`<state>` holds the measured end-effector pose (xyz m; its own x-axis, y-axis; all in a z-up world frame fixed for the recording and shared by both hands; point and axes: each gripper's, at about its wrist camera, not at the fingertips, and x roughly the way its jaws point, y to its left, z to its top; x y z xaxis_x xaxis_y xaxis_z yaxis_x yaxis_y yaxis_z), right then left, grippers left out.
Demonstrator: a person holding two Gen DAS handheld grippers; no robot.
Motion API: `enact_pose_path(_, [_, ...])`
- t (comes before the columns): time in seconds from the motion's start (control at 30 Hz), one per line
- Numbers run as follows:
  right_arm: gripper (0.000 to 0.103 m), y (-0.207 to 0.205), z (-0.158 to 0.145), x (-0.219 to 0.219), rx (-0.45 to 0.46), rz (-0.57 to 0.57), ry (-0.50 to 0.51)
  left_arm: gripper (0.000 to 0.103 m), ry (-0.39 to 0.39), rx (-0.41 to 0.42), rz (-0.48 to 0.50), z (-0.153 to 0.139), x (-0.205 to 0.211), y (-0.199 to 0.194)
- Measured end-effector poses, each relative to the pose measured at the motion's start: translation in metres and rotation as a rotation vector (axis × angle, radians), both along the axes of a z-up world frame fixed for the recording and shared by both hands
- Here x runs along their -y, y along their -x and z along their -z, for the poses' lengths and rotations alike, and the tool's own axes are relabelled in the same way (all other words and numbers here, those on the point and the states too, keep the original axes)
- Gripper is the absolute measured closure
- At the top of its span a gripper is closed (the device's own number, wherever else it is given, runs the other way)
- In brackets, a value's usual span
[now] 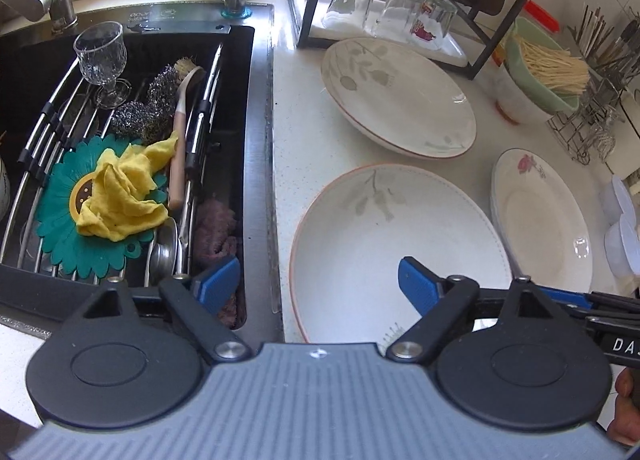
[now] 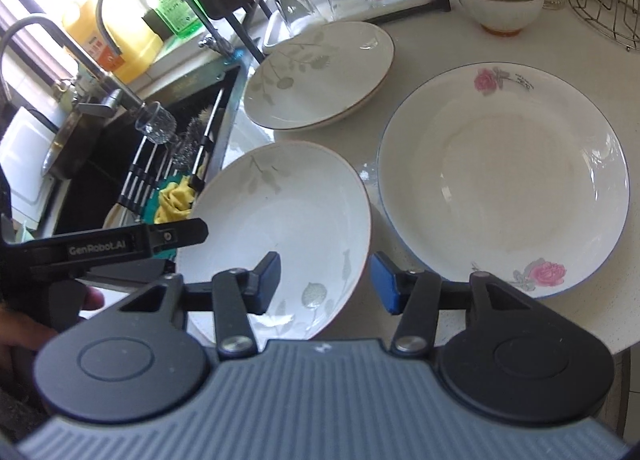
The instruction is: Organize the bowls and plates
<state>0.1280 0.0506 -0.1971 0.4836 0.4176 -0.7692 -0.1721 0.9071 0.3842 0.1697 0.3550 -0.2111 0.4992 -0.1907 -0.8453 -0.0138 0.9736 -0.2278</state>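
A deep white plate with a grey leaf print [image 1: 396, 236] [image 2: 280, 212] sits on the counter beside the sink. My left gripper [image 1: 318, 286] is open, one finger over the sink and the other inside the plate, straddling its left rim. My right gripper [image 2: 326, 282] is open around the plate's right rim, pads apart from it. Behind lies a stack of like leaf plates [image 1: 400, 96] [image 2: 320, 72]. A rose-print plate [image 1: 540, 220] [image 2: 504, 180] lies to the right. A white bowl [image 2: 500, 16] stands at the back right.
The sink [image 1: 262, 164] at left holds a rack with a wine glass [image 1: 100, 56], scouring pads, a brush and a yellow cloth [image 1: 120, 196]. Upturned glasses [image 1: 352, 0] stand under a dark shelf frame. A green colander of noodles [image 1: 540, 68] tops the bowl. A wire rack [image 1: 592, 120] stands far right.
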Motion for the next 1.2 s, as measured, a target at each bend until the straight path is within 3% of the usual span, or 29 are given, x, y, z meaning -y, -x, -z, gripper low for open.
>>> enact_pose_path(0.33, [0.078, -0.018, 0.02, -0.002, -0.058, 0.058, 0.019, 0.049, 0.108, -0.036, 0.001, 0.026, -0.014, -0.013])
enact_pose_path(0.5, [0.086, -0.021, 0.029, -0.002, -0.09, 0.074, 0.011, 0.065, 0.112, -0.024, 0.027, 0.027, -0.008, -0.014])
enact_pose_path(0.87, [0.086, -0.025, 0.029, 0.004, -0.123, 0.096, -0.037, 0.066, 0.159, -0.068, -0.001, 0.033, -0.014, -0.025])
enact_pose_path(1.2, [0.087, -0.028, 0.016, 0.003, -0.108, 0.038, -0.053, 0.066, 0.198, -0.1, -0.011, 0.026, -0.024, -0.031])
